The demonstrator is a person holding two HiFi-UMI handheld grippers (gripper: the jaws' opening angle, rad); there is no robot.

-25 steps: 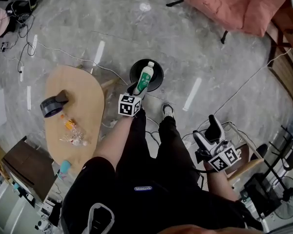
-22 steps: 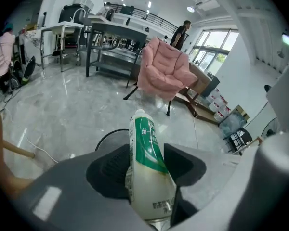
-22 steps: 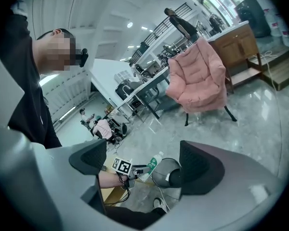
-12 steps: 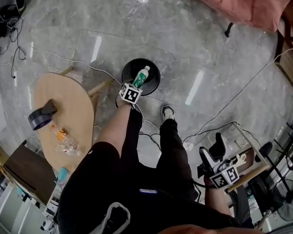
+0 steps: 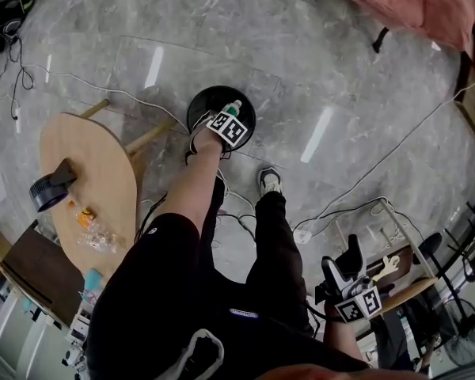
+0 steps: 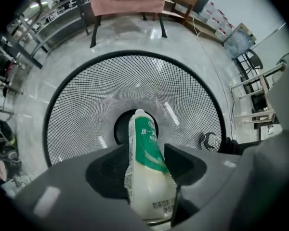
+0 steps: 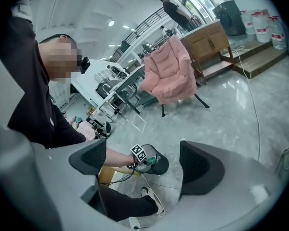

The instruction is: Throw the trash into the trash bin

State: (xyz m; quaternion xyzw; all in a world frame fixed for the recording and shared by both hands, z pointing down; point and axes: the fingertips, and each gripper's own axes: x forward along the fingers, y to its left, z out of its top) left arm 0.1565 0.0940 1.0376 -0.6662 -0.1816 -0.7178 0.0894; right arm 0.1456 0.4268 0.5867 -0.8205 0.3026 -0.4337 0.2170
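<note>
My left gripper (image 5: pixel 229 123) is shut on a white plastic bottle with a green label (image 6: pixel 147 170), holding it straight over the mouth of the black wire-mesh trash bin (image 6: pixel 86 109). The bottle's neck points down into the bin. In the head view the bottle (image 5: pixel 233 109) pokes out beyond the marker cube above the round bin (image 5: pixel 202 105) on the floor. My right gripper (image 5: pixel 350 260) hangs low at my right side, open and empty; in its own view the right gripper (image 7: pixel 143 163) looks toward the bin (image 7: pixel 161 166) and my left arm.
A wooden oval table (image 5: pixel 103 172) stands left of the bin, carrying a small black fan (image 5: pixel 49 190) and plastic wrappers (image 5: pixel 91 226). Cables (image 5: pixel 95 89) trail across the grey marble floor. A pink chair (image 7: pixel 171 73) stands farther off; a wire rack (image 5: pixel 392 240) sits at my right.
My left gripper has carried the bottle forward and down, from the bin's near edge to directly over its opening. My right gripper has dropped slightly lower at my side.
</note>
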